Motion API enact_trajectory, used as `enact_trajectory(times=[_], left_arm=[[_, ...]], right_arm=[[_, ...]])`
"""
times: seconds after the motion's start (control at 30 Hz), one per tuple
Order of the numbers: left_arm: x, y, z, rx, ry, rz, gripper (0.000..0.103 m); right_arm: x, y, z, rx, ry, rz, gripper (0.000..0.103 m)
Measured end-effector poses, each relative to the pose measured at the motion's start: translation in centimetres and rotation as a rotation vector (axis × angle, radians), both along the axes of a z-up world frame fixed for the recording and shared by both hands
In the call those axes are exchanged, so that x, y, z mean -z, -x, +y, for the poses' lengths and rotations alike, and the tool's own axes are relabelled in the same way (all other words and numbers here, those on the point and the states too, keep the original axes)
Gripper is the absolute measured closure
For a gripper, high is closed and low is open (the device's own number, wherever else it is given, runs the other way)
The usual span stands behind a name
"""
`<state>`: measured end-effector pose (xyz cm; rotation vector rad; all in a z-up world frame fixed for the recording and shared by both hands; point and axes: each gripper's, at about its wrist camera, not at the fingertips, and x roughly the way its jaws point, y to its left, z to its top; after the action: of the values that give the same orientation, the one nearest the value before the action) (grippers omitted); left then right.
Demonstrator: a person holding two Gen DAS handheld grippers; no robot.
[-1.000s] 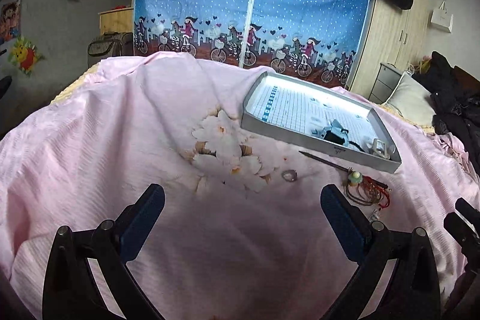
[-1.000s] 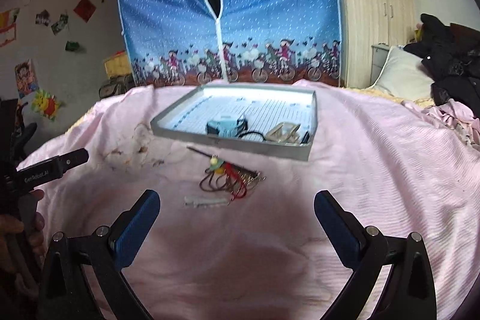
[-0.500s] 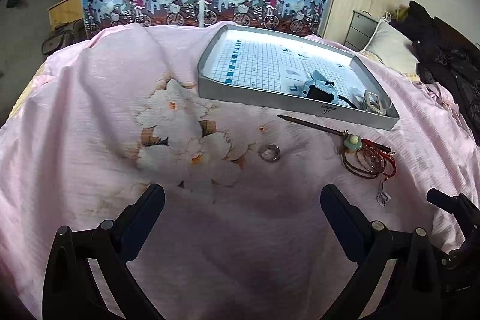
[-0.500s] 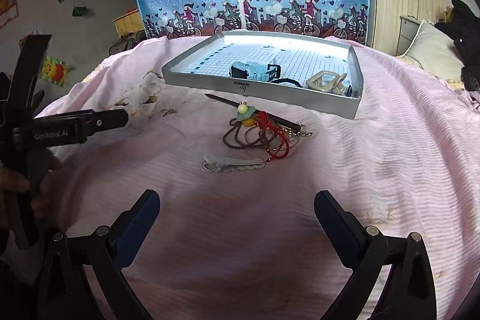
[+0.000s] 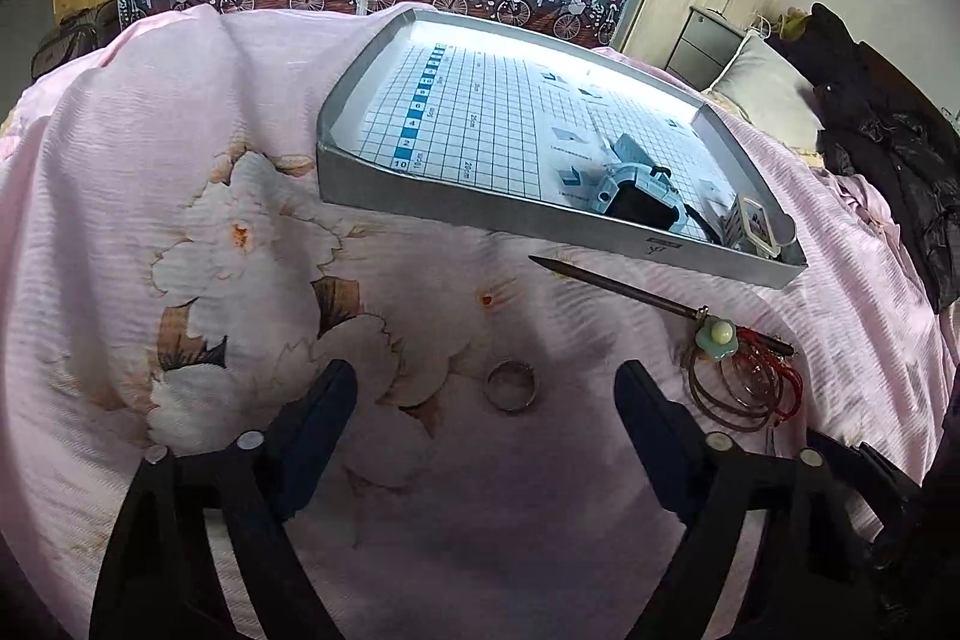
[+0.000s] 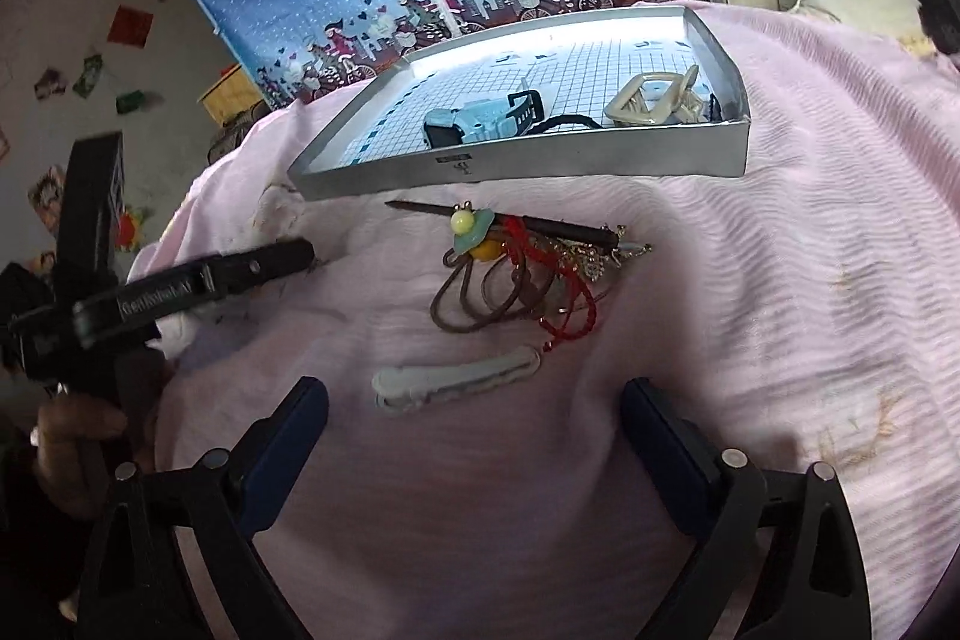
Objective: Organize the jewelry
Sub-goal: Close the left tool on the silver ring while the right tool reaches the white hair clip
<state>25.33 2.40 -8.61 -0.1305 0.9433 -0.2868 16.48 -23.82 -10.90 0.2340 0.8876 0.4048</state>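
Silver ring flat on pink bedspread, dead ahead between spread fingers of left gripper, nearer than right gripper, likewise spread, empty, facing pale hair clip lying crosswise. Beyond: grey tray.
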Motion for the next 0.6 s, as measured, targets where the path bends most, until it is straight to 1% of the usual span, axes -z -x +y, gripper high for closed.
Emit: enact_trajectory(times=[0.03, 0.1, 0.23, 0.3, 0.37, 0.43, 0.47, 0.6], left_arm=[[0.4, -0.3, -0.1, 0.011, -0.002, 0.016, 0.038], [0.8, -0.6, -0.3, 0.035, -0.008, 0.034, 0.045], [1.1, -0.7, -0.7, 0.084, 0.004, 0.048, 0.045], [1.3, -0.7, -0.8, 0.087, 0.007, 0.056, 0.045], [1.3, -0.7, -0.6, 0.087, 0.019, 0.058, 0.049], [1.4, -0.9, -0.3, 0.085, 0.038, 0.069, 0.05], [1.3, -1.1, -0.4, 0.082, 0.046, 0.071, 0.05], [1.2, -1.2, -0.1, 0.057, 0.063, 0.071, 0.061]], right_arm=[[0.0, -0.2, 0.1, 0.001, -0.003, 0.0, 0.009], [0.0, -0.5, 0.3, -0.004, 0.0, 0.002, 0.016], [0.3, -0.9, 0.9, -0.018, 0.01, 0.001, 0.017], [0.3, -1.0, 1.1, -0.024, 0.015, -0.004, 0.02], [0.4, -1.1, 1.2, -0.026, 0.014, -0.005, 0.023], [0.5, -1.2, 1.2, -0.026, 0.009, -0.004, 0.024], [0.5, -1.2, 1.1, -0.025, 0.006, -0.004, 0.027], [0.5, -1.2, 1.1, -0.022, 0.003, -0.004, 0.037]])
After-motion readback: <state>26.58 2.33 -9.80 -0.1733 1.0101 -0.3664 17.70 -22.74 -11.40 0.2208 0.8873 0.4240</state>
